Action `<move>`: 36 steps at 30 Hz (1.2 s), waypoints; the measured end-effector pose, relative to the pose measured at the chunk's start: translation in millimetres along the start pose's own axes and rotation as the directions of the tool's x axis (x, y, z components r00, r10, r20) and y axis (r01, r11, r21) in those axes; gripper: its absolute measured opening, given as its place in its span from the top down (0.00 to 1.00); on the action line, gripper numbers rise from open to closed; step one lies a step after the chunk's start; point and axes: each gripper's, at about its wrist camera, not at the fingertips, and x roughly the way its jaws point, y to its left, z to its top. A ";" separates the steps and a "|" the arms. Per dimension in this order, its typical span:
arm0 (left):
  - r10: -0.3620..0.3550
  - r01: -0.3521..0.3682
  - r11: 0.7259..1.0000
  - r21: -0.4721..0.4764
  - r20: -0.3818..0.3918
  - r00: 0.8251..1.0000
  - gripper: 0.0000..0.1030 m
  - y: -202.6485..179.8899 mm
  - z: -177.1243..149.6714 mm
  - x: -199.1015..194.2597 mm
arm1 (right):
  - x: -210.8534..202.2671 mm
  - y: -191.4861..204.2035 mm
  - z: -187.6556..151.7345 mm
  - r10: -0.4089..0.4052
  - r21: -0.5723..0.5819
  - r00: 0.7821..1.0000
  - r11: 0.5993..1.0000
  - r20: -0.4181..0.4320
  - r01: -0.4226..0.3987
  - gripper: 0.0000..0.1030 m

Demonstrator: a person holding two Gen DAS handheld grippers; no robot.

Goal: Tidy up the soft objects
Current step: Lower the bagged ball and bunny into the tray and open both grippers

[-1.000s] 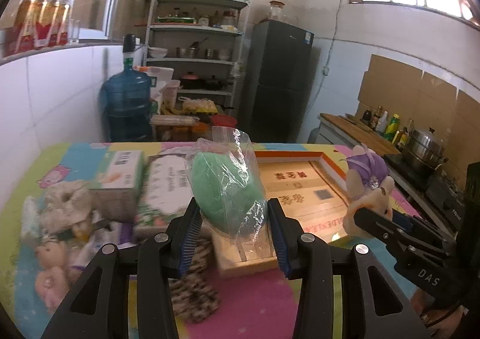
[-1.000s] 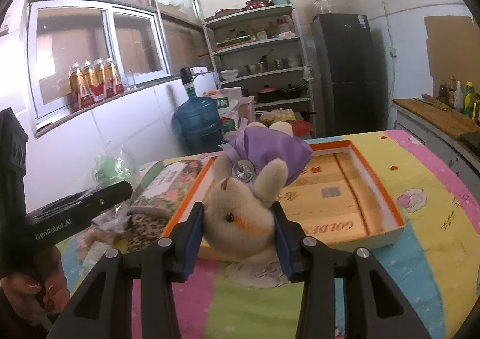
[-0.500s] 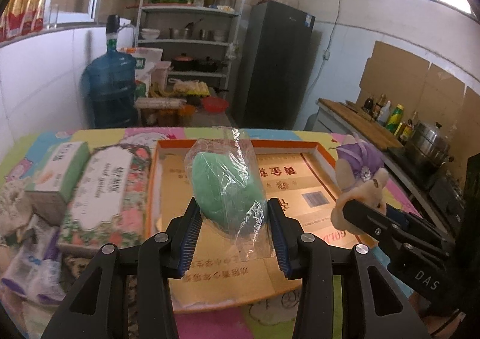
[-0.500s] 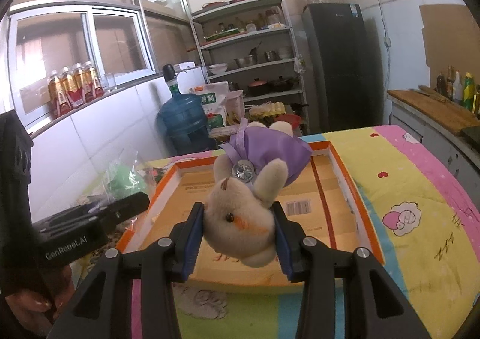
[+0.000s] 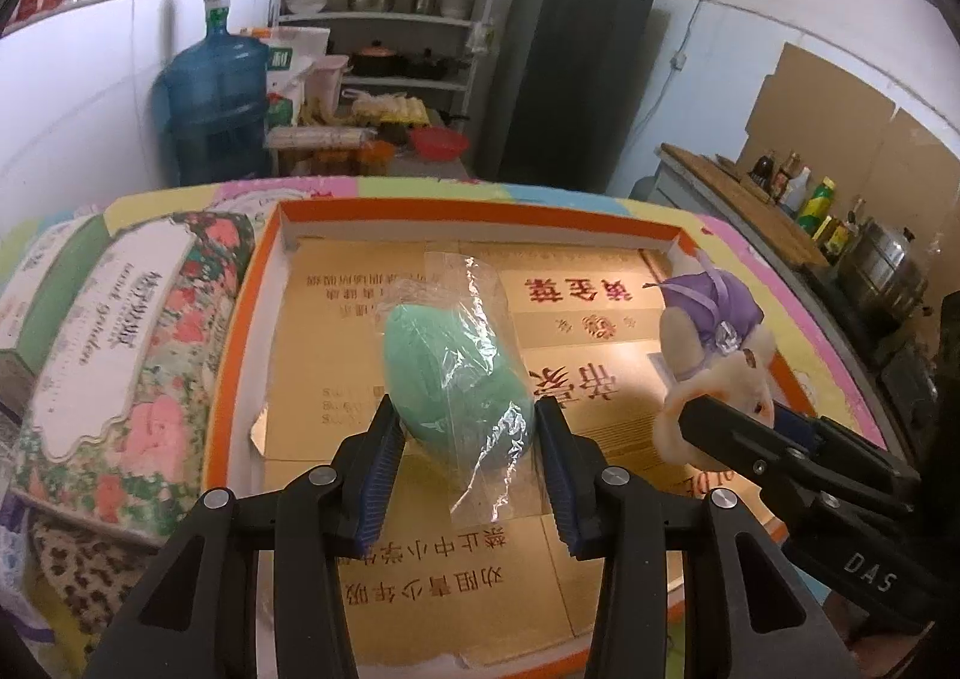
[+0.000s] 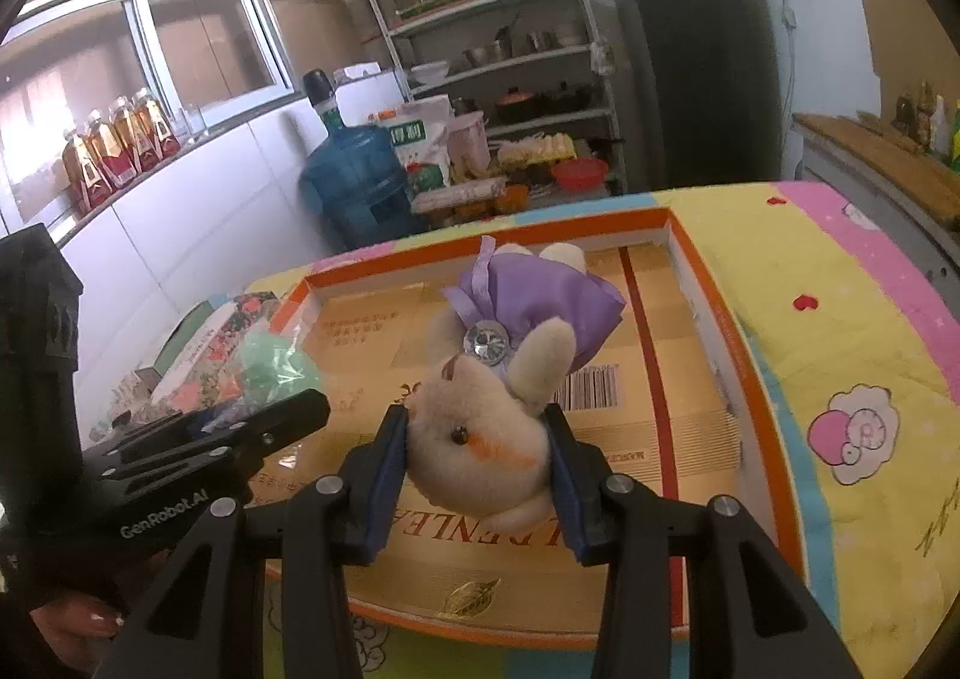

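Observation:
My left gripper (image 5: 465,421) is shut on a green soft lump in a clear plastic bag (image 5: 459,379), held over the orange-rimmed cardboard box (image 5: 456,211). My right gripper (image 6: 478,433) is shut on a beige plush rabbit in a purple dress (image 6: 486,427), also held above the box (image 6: 696,265). The rabbit (image 5: 714,343) and the right gripper's arm show at the right of the left wrist view. The bagged green lump (image 6: 273,364) and the left gripper's body appear at the left of the right wrist view.
A floral tissue pack (image 5: 126,355) lies left of the box, with a leopard-print cloth (image 5: 78,577) below it. The table carries a colourful cartoon cloth (image 6: 840,355). Behind stand a blue water jug (image 5: 210,102), shelves (image 5: 384,18) and a dark fridge (image 5: 570,60).
Both grippers have moved forward and down over the cardboard box, each still holding its object. The box now fills the space beneath them and the tissue pack has slid to the left.

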 end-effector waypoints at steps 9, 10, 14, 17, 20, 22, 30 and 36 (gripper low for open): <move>-0.007 0.007 1.000 -0.017 -0.035 0.999 0.49 0.9 1.3 10.5 | 13.9 -5.0 -2.1 0.012 0.016 0.998 1.000 -0.056 -0.011 0.56; -0.007 0.007 1.000 -0.013 -0.041 0.999 0.48 0.3 1.6 11.4 | 14.6 -5.4 -2.2 0.009 0.016 0.998 1.000 -0.058 -0.008 0.56; -0.006 0.006 1.000 0.000 -0.035 0.999 0.37 -3.7 3.3 9.2 | 12.8 -5.2 -2.2 0.003 0.019 0.999 1.000 -0.050 -0.002 0.52; -0.008 0.008 1.000 0.011 -0.001 1.000 0.32 -4.9 3.1 1.3 | 8.7 -5.5 -2.6 -0.004 0.021 0.999 1.000 -0.034 0.005 0.41; -0.015 0.015 1.000 0.017 0.019 1.000 0.31 -4.5 2.5 -5.8 | 4.9 -5.9 -2.5 -0.007 0.024 1.000 1.000 -0.021 0.007 0.41; -0.021 0.020 1.000 0.017 0.029 0.999 0.31 -4.8 1.8 -11.0 | 2.2 -6.2 -2.7 -0.009 0.029 1.000 1.000 -0.015 0.009 0.41; -0.055 0.053 0.998 0.032 0.038 0.998 0.31 -7.2 -2.0 -28.9 | -11.9 -2.0 -3.6 -0.014 0.032 1.000 0.999 0.015 0.014 0.41; -0.070 0.065 0.996 0.063 0.079 0.994 0.31 -11.2 -3.6 -49.7 | -28.4 4.9 -5.0 -0.013 0.033 0.999 0.999 0.046 0.012 0.41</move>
